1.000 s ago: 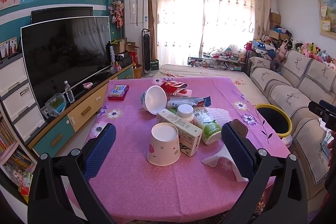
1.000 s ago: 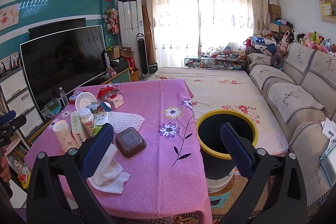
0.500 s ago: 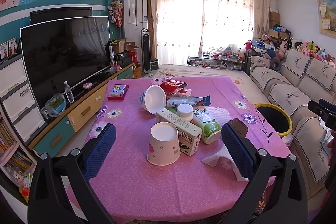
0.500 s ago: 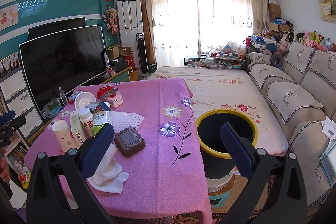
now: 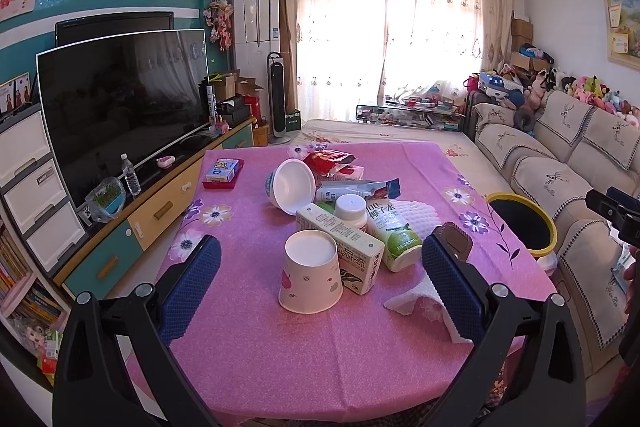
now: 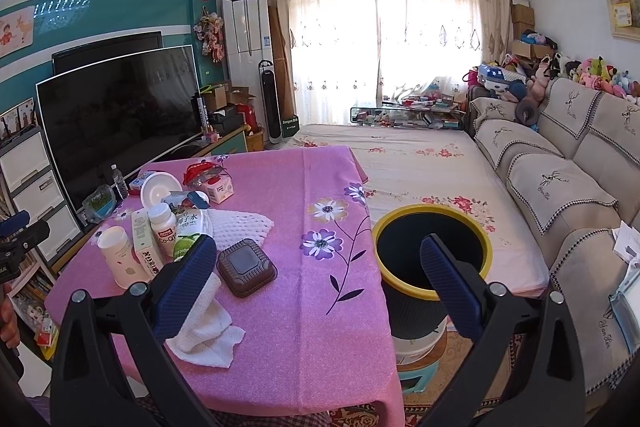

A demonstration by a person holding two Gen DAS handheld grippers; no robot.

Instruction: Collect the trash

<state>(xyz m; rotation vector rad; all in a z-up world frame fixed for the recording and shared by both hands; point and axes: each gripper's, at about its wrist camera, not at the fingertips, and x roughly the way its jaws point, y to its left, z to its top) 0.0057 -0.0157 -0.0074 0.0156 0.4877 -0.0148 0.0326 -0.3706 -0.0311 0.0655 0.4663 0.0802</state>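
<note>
Trash clustered on a pink floral tablecloth [image 5: 280, 347]: an upturned white paper cup [image 5: 311, 277] touching a cream rectangular carton [image 5: 340, 249], a green-and-white drink bottle [image 5: 394, 233], a tipped white plastic bowl [image 5: 289, 185], a crumpled white paper towel [image 6: 202, 327] and a ribbed brown square lid [image 6: 247, 265]. Left gripper [image 5: 320, 287] and right gripper [image 6: 318, 287] hover level, blue textured pads wide apart, empty. A round yellow-rimmed black bin [image 6: 434, 259], contents not visible, stands beside the table.

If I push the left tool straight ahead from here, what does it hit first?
Most likely the upside-down paper cup, sitting about centred between the open left tool's fingers, with the carton touching it just behind. Depth is hard to judge.
</note>
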